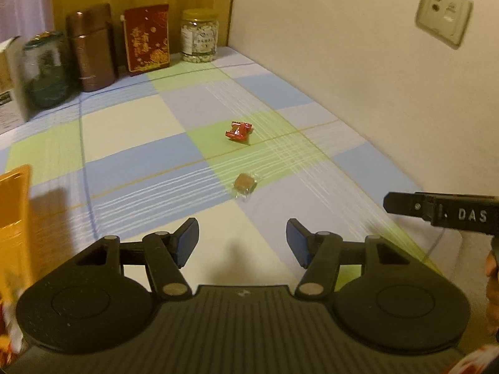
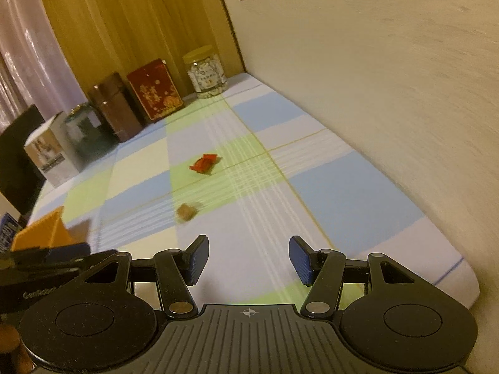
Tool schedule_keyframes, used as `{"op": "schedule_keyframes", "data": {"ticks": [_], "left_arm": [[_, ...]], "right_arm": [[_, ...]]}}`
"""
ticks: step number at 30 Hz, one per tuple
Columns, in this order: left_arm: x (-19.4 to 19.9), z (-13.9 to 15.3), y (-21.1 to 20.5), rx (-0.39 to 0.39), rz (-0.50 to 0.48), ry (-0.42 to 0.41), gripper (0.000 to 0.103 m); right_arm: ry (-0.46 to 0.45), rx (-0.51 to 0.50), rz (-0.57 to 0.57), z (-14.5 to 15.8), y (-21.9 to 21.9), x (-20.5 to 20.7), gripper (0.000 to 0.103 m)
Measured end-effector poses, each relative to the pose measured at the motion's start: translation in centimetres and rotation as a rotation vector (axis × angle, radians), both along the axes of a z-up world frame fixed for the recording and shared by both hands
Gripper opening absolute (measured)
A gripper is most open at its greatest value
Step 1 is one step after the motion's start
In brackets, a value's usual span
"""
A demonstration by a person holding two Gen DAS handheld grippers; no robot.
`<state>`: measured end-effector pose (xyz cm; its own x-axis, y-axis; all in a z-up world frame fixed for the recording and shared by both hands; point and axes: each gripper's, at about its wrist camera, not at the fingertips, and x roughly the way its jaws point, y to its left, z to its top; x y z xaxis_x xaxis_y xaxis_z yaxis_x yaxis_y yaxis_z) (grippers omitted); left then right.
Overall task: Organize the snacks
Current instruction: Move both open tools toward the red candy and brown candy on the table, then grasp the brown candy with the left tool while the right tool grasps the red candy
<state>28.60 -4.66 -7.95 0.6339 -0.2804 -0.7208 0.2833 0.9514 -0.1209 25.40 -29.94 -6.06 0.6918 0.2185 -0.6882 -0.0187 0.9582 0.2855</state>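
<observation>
A red wrapped snack [image 1: 239,131] lies on the checked tablecloth [image 1: 131,131], and a small brown candy in clear wrap [image 1: 244,183] lies nearer to me. Both show in the right wrist view too: the red snack [image 2: 204,164] and the brown candy [image 2: 186,212]. My left gripper [image 1: 242,241] is open and empty, a short way short of the brown candy. My right gripper [image 2: 249,260] is open and empty, to the right of the candy; one of its fingers [image 1: 405,204] shows at the right of the left wrist view. An orange box [image 1: 14,199] stands at the left.
At the back stand a clear jar with a yellow lid [image 1: 199,35], a red tin [image 1: 146,39], a brown canister [image 1: 92,46], a green jar [image 1: 46,68] and a white carton [image 2: 50,152]. A wall [image 1: 358,62] with sockets runs along the right.
</observation>
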Motion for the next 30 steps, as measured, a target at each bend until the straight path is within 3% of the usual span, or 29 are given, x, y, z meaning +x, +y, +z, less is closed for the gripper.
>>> {"op": "schedule_keyframes", "data": {"ticks": [6, 12, 25, 30], "left_arm": [[4.1, -2.5, -1.1, 0.010, -0.064, -0.004, 0.058], [7.0, -4.7, -2.6, 0.049, -0.135, -0.014, 0.047], [9.8, -6.8, -4.2, 0.106, -0.213, -0.023, 0.023], [9.4, -6.7, -3.9, 0.107, -0.183, -0.022, 0.019]], "right_arm": [[0.015, -0.027, -0.006, -1.8, -0.2, 2.9, 0.057], [0.022, -0.035, -0.018, -3.4, -0.4, 5.1, 0.057], [0.032, -0.031, -0.038, -4.7, -0.7, 7.3, 0.057], [0.029, -0.027, -0.027, -4.9, -0.2, 8.3, 0.057]]}}
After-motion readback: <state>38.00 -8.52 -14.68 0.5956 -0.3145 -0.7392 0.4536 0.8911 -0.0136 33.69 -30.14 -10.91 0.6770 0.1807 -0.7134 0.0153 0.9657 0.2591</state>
